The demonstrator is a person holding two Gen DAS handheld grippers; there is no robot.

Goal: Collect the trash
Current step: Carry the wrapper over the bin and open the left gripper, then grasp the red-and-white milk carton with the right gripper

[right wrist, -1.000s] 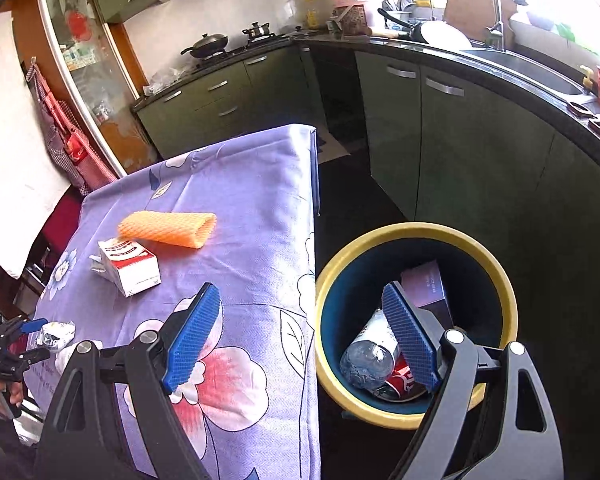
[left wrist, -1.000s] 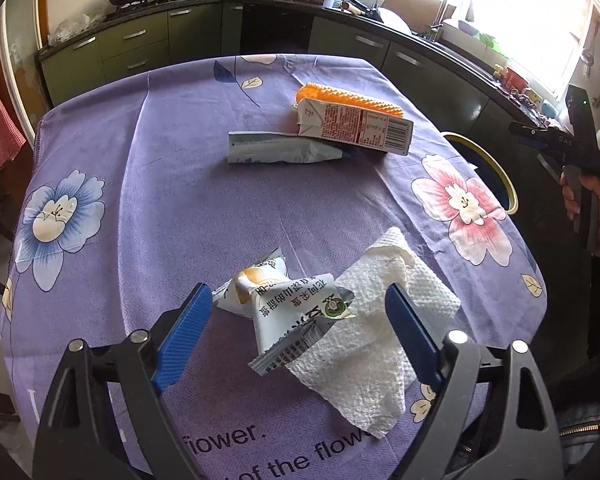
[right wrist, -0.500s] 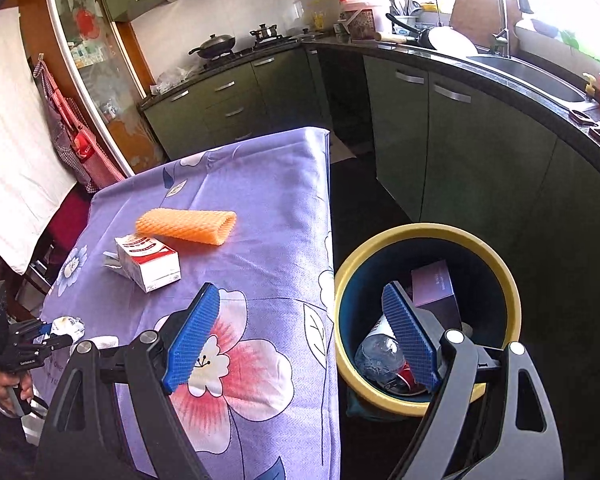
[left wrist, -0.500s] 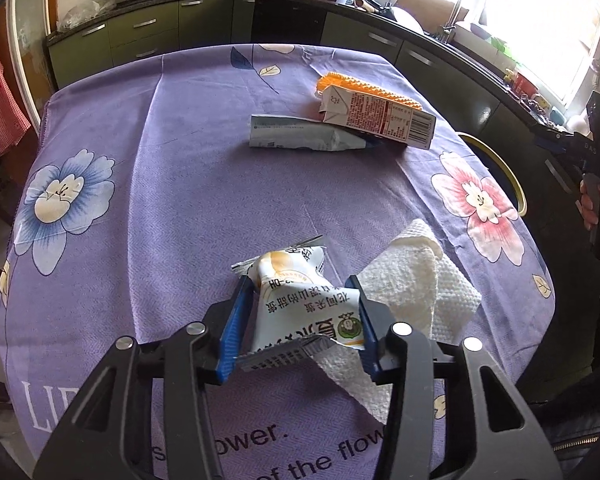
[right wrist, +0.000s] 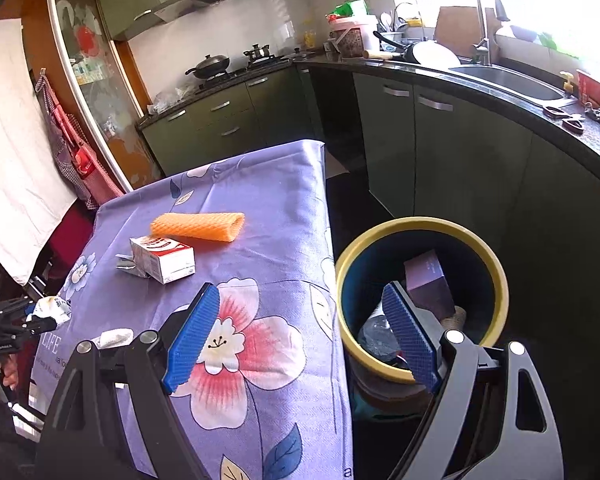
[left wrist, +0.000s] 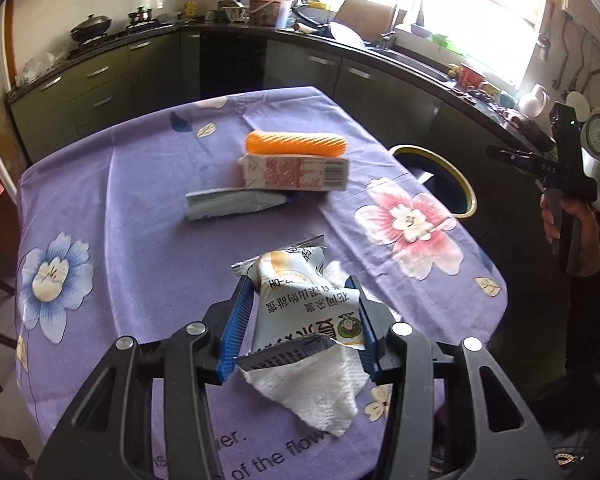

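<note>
Left gripper [left wrist: 306, 318]: blue ribbed pads pinch a crumpled white snack wrapper with printed characters [left wrist: 306, 300] from both sides. Wrapper is above a white paper towel [left wrist: 312, 392]; whether it is clear of the towel cannot be told. Towel lies on the purple flowered tablecloth [left wrist: 140, 208] at the near table edge.

Right gripper [right wrist: 306, 336]: pads spread wide, nothing between them, positioned over the table edge and the yellow-rimmed dark blue bin [right wrist: 496, 276]. Bin sits on the floor just beside the table; contains a purple box [right wrist: 426, 280] and a clear plastic bottle [right wrist: 374, 336].

Mid-table: orange foam mesh sleeve [left wrist: 296, 143], white-and-red carton [left wrist: 296, 172] just in front of it, flattened pale blue tube [left wrist: 236, 202] against the carton.
</note>
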